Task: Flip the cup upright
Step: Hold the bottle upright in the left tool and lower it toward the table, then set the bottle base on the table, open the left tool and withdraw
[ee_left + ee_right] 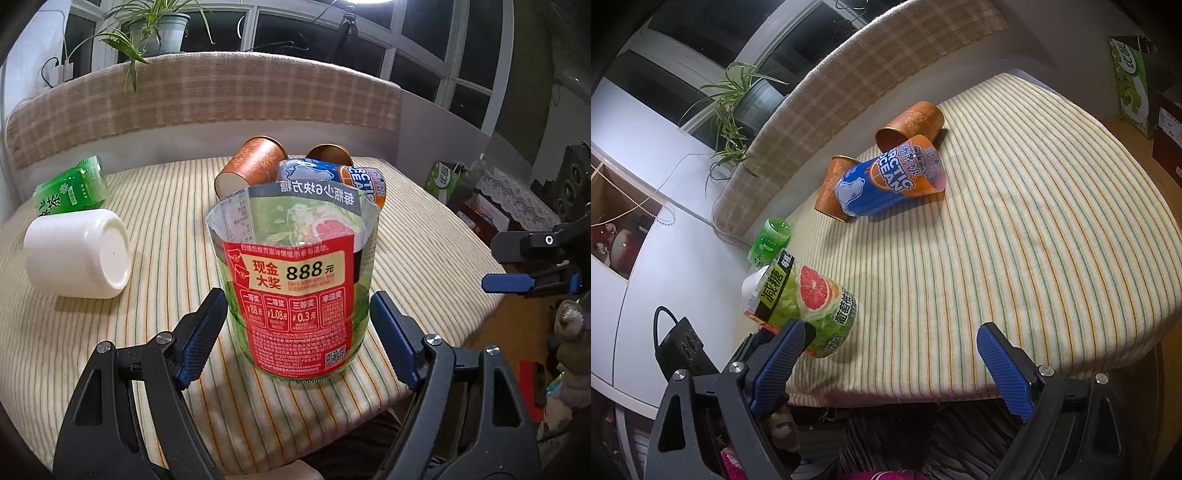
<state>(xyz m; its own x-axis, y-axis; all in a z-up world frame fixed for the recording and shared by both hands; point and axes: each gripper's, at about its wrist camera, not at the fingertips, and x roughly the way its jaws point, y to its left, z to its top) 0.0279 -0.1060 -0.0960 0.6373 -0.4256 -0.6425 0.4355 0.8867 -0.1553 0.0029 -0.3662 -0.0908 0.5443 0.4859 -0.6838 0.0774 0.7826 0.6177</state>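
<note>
The tabletop, under a striped cloth, carries several cup-like things. Straight ahead of my left hand-held gripper stands the cut bottle cup with the red-and-green label. Its open mouth is up, base on the cloth, long axis vertical. I judge this one already upright.

My left hand-held gripper is spread wide. Its pads flank the cup's lower wall, apparently just clear of it, though I cannot rule out contact.

Left and forward of that gripper, the white cup lies on its side, base facing me, axis roughly horizontal. Beyond it lies the green bottle cup, also down.

Far ahead, two orange paper cups and the blue Arctic Ocean cup lie tipped. These remain, by my judgement.

My right hand-held gripper hangs wide and empty at the near edge.
</note>
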